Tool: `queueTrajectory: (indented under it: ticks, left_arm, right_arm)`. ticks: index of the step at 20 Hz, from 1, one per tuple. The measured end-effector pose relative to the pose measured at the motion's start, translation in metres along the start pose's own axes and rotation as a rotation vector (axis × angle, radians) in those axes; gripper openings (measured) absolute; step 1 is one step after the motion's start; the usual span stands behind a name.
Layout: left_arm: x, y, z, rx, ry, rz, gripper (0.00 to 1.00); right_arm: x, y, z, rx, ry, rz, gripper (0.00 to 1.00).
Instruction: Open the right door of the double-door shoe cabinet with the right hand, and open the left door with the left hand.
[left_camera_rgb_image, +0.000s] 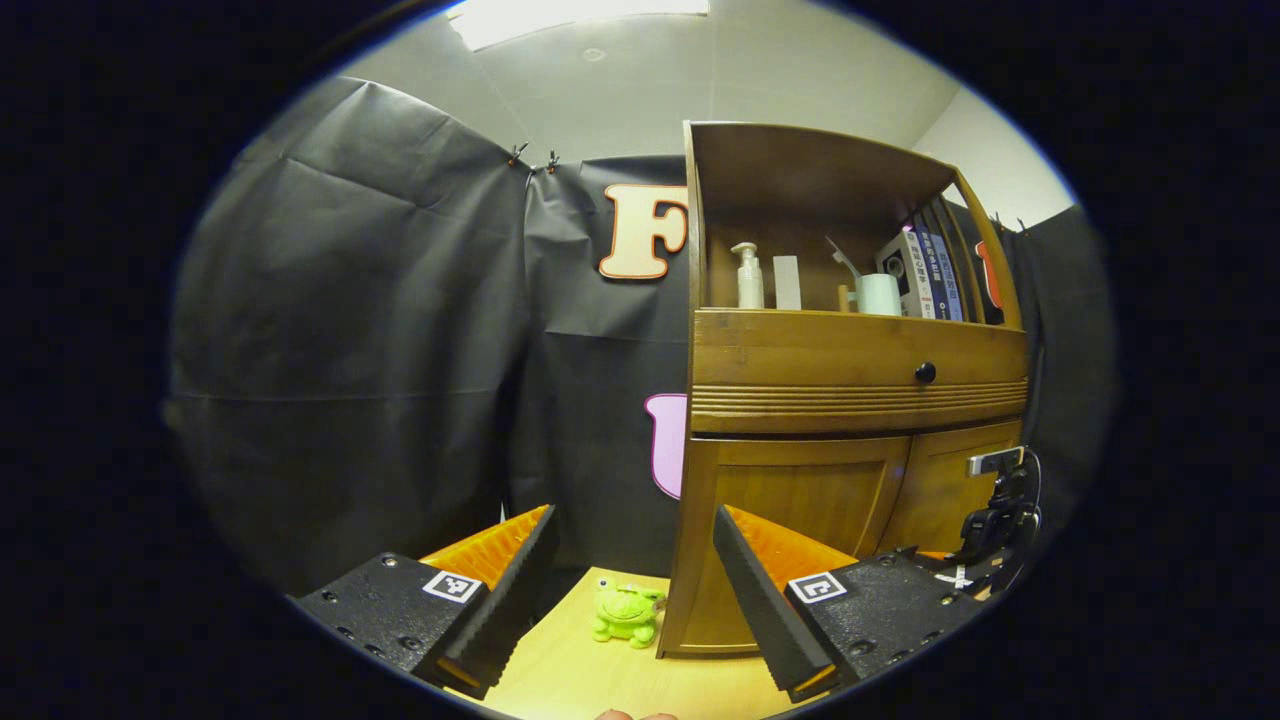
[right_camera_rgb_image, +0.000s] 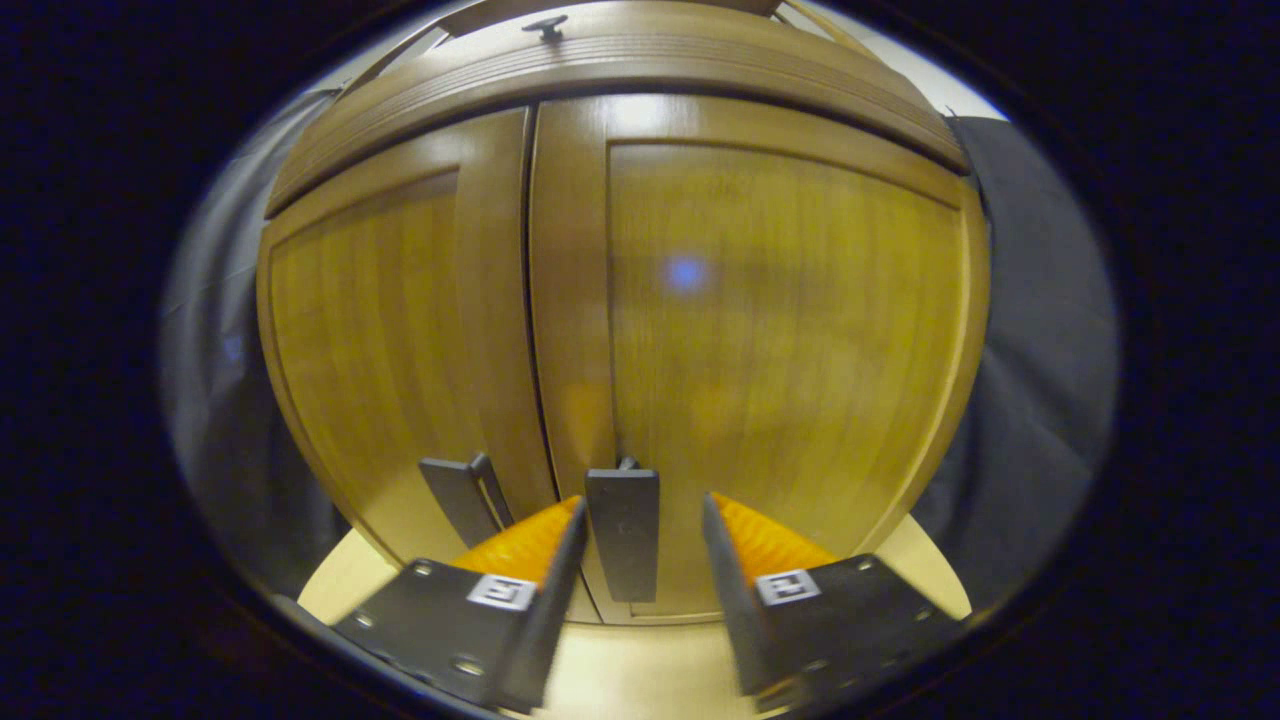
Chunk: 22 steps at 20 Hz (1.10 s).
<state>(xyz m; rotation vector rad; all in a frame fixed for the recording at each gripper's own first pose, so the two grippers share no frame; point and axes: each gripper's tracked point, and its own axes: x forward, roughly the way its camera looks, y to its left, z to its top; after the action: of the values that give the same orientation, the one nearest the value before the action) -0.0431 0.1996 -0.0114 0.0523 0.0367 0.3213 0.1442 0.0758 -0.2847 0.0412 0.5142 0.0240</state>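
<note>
The wooden shoe cabinet (left_camera_rgb_image: 850, 380) stands on a light table, both lower doors closed. In the right gripper view, the right door (right_camera_rgb_image: 780, 330) and the left door (right_camera_rgb_image: 380, 330) are very close. My right gripper (right_camera_rgb_image: 643, 500) is open, and the right door's dark flat handle (right_camera_rgb_image: 622, 535) stands between its fingers without being pressed. The left door's handle (right_camera_rgb_image: 465, 495) is just to its left. My left gripper (left_camera_rgb_image: 633, 515) is open and holds nothing, well back from the cabinet's left front corner. The left gripper view also catches the right gripper (left_camera_rgb_image: 1005, 505) at the right door (left_camera_rgb_image: 945, 490).
A small green frog toy (left_camera_rgb_image: 627, 612) sits on the table (left_camera_rgb_image: 560, 680) by the cabinet's left foot. Above the doors is a drawer with a dark knob (left_camera_rgb_image: 925, 373). The open shelf holds a pump bottle (left_camera_rgb_image: 748, 277), a roll and boxes. Black cloth hangs behind.
</note>
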Motion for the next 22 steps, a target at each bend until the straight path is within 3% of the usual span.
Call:
queueTrajectory:
  ticks: [1,3,5,8,9,13,21,22]
  left_arm:
    - [0.0,0.004,-0.001,0.002,0.001,0.006,0.92]
    - [0.003,0.009,-0.003,0.003,0.002,0.015,0.92]
    - [0.005,0.013,-0.004,-0.004,0.002,0.022,0.92]
    - [0.005,0.013,-0.007,-0.01,0.013,0.017,0.95]
    - [0.006,0.012,-0.007,-0.011,0.013,0.013,0.92]
    - [0.0,0.006,-0.005,-0.011,0.008,-0.007,0.92]
    - [-0.021,-0.017,0.003,-0.024,-0.015,-0.063,0.92]
    - [-0.025,-0.021,0.004,-0.023,-0.017,-0.069,0.95]
  right_arm:
    - [0.002,0.002,-0.004,0.004,0.011,0.002,0.49]
    - [0.008,0.003,-0.007,0.012,0.02,0.001,0.49]
    - [0.004,0.003,-0.003,-0.01,0.0,-0.008,0.33]
    - [0.006,0.005,-0.008,-0.024,-0.002,-0.012,0.29]
    - [0.006,0.005,-0.008,-0.018,-0.002,-0.011,0.29]
    - [0.004,0.004,-0.007,-0.023,-0.012,-0.007,0.29]
    - [0.006,0.008,-0.006,-0.025,-0.02,0.053,0.28]
    - [0.006,0.008,-0.007,-0.024,-0.02,0.054,0.28]
